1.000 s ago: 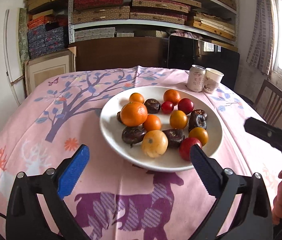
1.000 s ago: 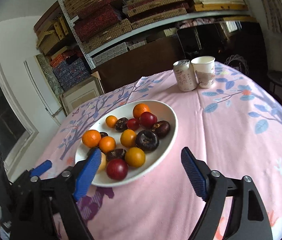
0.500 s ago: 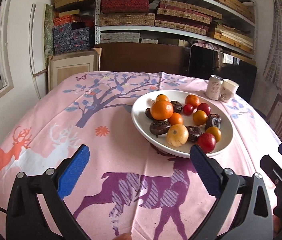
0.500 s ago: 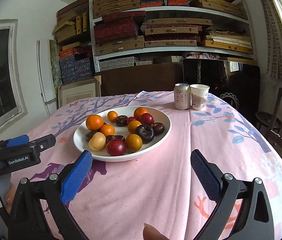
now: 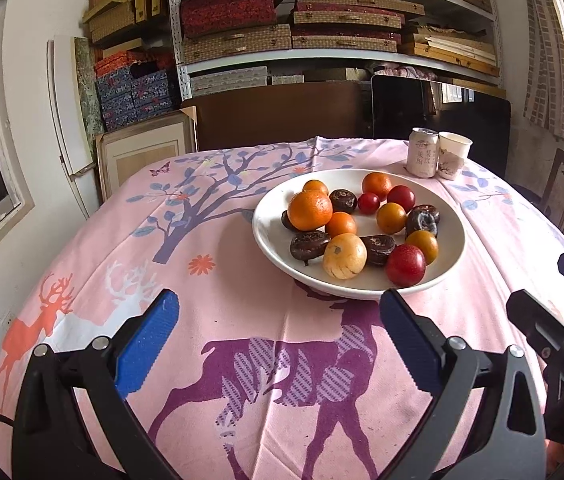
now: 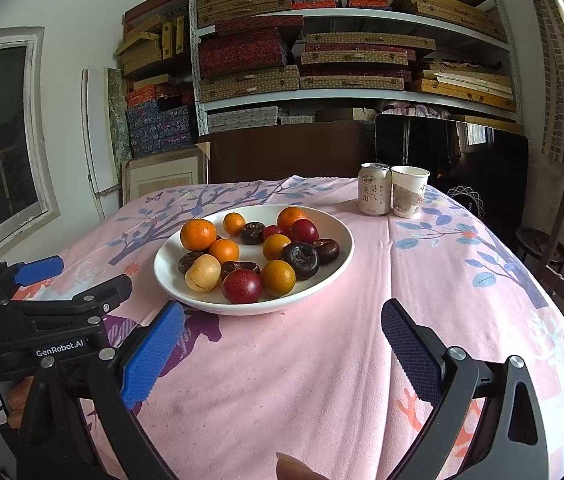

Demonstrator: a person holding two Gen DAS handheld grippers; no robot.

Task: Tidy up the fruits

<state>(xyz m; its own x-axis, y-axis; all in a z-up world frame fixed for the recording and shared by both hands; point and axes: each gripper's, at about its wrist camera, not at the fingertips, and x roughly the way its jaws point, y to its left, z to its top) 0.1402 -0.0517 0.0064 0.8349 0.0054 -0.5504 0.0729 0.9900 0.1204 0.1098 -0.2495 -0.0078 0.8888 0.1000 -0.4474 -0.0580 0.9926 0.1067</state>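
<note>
Both tools hung back at the near edge of the table, neither one grasping anything: the left gripper [image 5: 279, 332] and the right gripper [image 6: 282, 340] each stood with jaws spread wide over bare cloth [image 5: 241, 360].

All the fruit [image 5: 362, 228] lay together in the white plate [image 5: 452, 240] at the middle of the table; none sat on the cloth. That would fit fruit already gathered, or fruit waiting to be sorted, and which one I could not judge.

The plate held oranges, small red and yellow fruits and dark wrinkled ones, mixed. Far right stood a can [image 6: 374, 194] touching a paper cup [image 6: 409, 196], contents unseen.
</note>
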